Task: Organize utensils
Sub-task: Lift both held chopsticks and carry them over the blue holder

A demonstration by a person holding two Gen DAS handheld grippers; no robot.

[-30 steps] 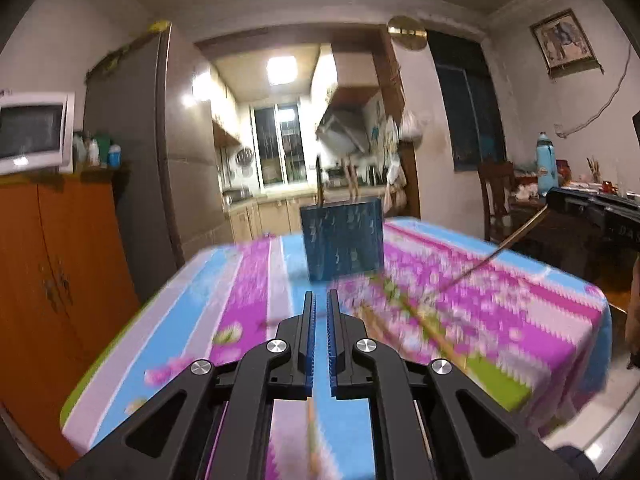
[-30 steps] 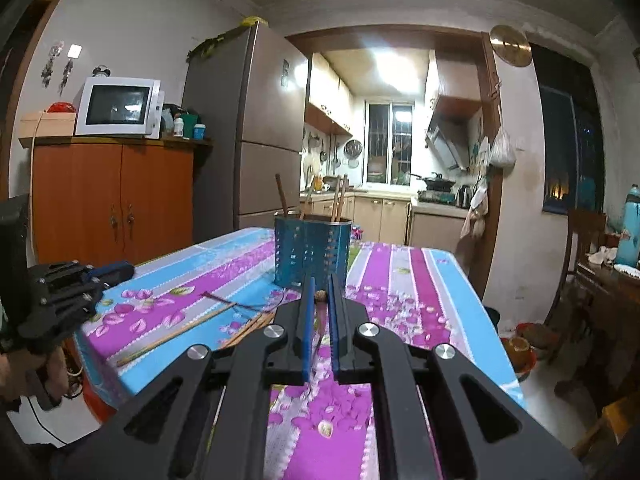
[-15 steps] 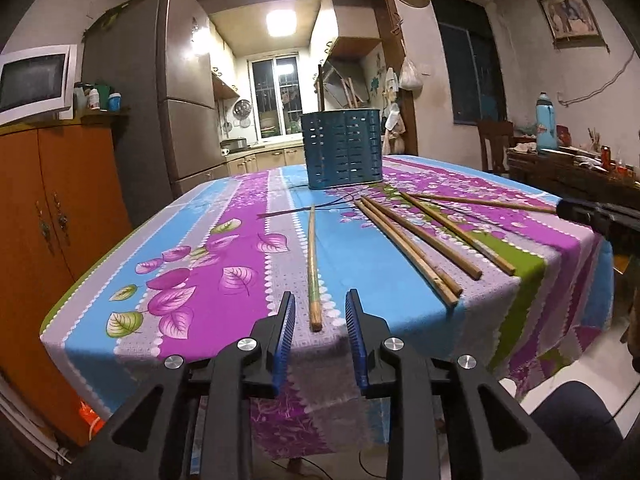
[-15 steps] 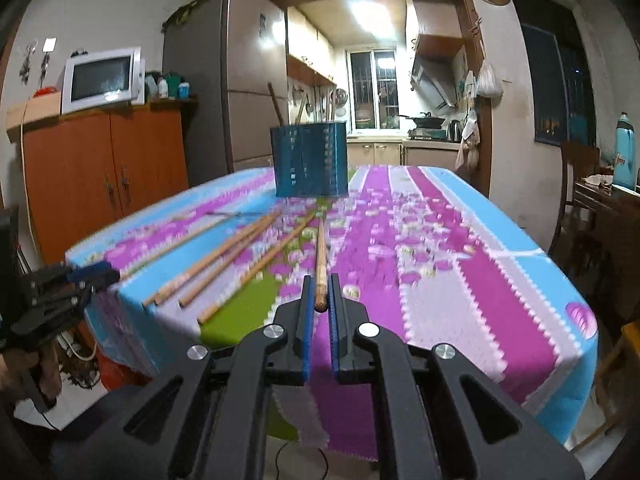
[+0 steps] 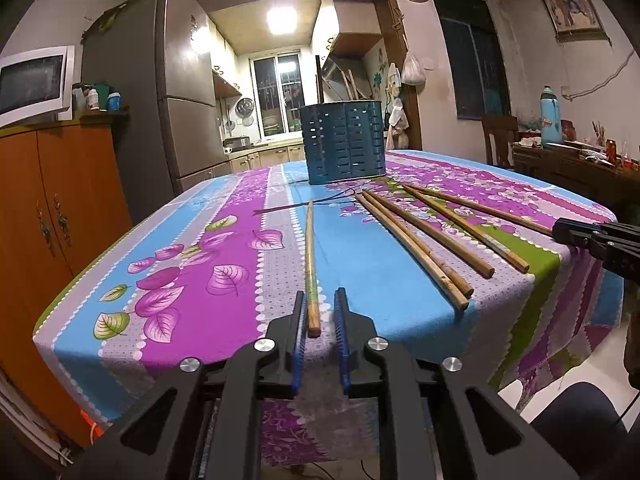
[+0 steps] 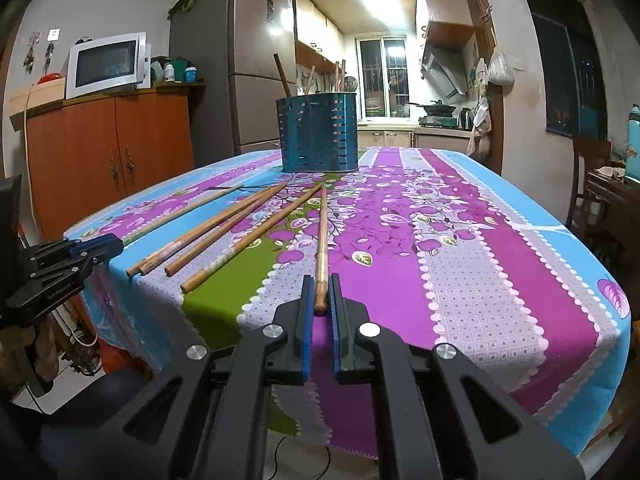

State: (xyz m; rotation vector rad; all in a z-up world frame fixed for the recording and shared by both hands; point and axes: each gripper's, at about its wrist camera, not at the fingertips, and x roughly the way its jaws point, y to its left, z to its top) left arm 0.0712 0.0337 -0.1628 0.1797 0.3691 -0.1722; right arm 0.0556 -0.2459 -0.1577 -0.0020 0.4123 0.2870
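A blue perforated utensil holder point(image 5: 346, 142) point(image 6: 318, 132) stands at the table's far end with a few sticks in it. Several wooden chopsticks point(image 5: 424, 236) point(image 6: 224, 232) lie fanned on the flowered tablecloth. My left gripper point(image 5: 320, 300) is open, its jaws on either side of the near end of a lone chopstick point(image 5: 310, 256) lying on the cloth. My right gripper point(image 6: 320, 286) is shut on the near end of another chopstick point(image 6: 322, 236), which rests on the table pointing toward the holder.
The table's near edge point(image 5: 224, 356) lies just under both grippers. An orange cabinet point(image 5: 52, 208) with a microwave point(image 6: 106, 64) stands at the left, a fridge point(image 5: 160, 96) behind it. A wooden chair and side table point(image 5: 560, 160) are at the right.
Both grippers dropped from above the table to its near edge. The left jaws opened and moved in around a chopstick end. The right stayed closed and gripped its chopstick.
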